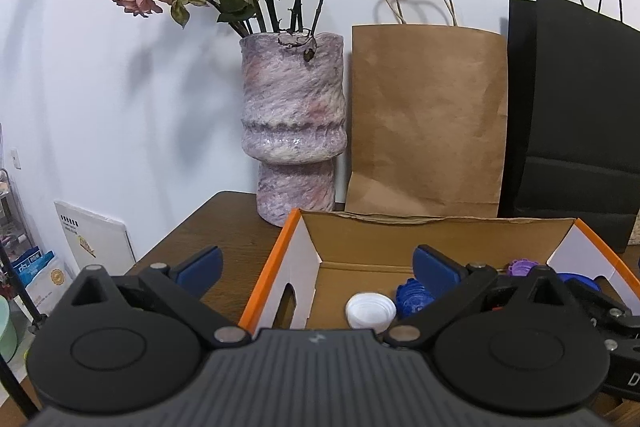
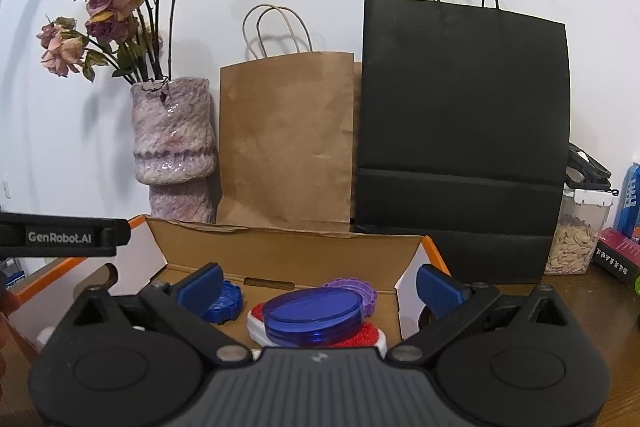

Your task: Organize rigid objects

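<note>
**Sorting Caps and Lids Into the Cardboard Box**

Hovering at the near rim of the cardboard box [image 2: 280, 247], both tools stand with jaws wide apart and nothing between the pads. The left tool [image 1: 316, 267] straddles the box's left wall, one pad outside over the bench [image 1: 224, 227], the other inside. The right tool [image 2: 320, 285] looks straight into the box.

The box sits toward the back edge of the bench, just in front of a speckled vase [image 2: 174, 147], a brown paper bag [image 2: 286, 143] and a black paper bag [image 2: 460, 131]. Inside lie the task's things: a white cap [image 1: 370, 310] near the left wall, a dark blue ridged cap [image 2: 226, 303] beside it, a purple scalloped lid [image 2: 358, 291] farther back, and a translucent blue disc [image 2: 316, 315] resting on a red and white lid [image 2: 360, 339].

All look like hard, light plastic, stiff enough to be pinched firmly without damage. The disc's glossy faces would likely slip, so a grip across its rim seems safest; the ridged and scalloped edges should give the pads good purchase. The white cap is best taken across its side wall.
</note>
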A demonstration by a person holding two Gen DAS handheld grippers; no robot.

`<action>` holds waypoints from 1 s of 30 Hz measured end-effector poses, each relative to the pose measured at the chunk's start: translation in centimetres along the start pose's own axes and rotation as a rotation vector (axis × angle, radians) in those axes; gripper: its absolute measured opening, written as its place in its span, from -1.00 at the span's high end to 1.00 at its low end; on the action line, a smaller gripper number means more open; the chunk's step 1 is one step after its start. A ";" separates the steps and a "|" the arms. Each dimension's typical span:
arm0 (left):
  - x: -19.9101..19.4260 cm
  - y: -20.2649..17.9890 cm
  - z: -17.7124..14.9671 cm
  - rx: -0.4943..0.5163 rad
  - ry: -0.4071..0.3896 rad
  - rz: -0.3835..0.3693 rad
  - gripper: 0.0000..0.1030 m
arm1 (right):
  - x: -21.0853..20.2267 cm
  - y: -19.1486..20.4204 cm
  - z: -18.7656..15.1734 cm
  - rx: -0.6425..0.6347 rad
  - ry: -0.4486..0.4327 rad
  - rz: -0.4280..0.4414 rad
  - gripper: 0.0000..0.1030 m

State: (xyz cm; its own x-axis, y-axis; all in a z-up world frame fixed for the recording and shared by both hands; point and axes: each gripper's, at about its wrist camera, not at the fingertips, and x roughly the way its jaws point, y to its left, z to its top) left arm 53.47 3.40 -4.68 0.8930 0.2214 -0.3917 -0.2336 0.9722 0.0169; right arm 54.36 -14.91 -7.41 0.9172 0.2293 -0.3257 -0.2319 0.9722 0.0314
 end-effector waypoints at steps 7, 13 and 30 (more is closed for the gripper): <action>-1.8 0.1 0.1 0.004 -0.011 0.025 -1.00 | -1.7 -0.1 0.5 0.014 -0.021 0.009 -1.00; -4.8 0.3 0.2 0.015 -0.023 0.012 -1.00 | -4.7 -0.4 1.1 0.026 -0.052 0.022 -1.00; -21.1 2.0 -3.2 0.031 -0.014 -0.064 -1.00 | -22.1 0.7 0.4 0.046 -0.086 0.031 -1.00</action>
State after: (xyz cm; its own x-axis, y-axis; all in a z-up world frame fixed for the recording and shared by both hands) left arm 32.94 0.47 0.69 0.9110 0.1599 -0.3802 -0.1645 0.9862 0.0206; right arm 34.09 -19.30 0.14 0.9347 0.2605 -0.2417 -0.2472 0.9653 0.0843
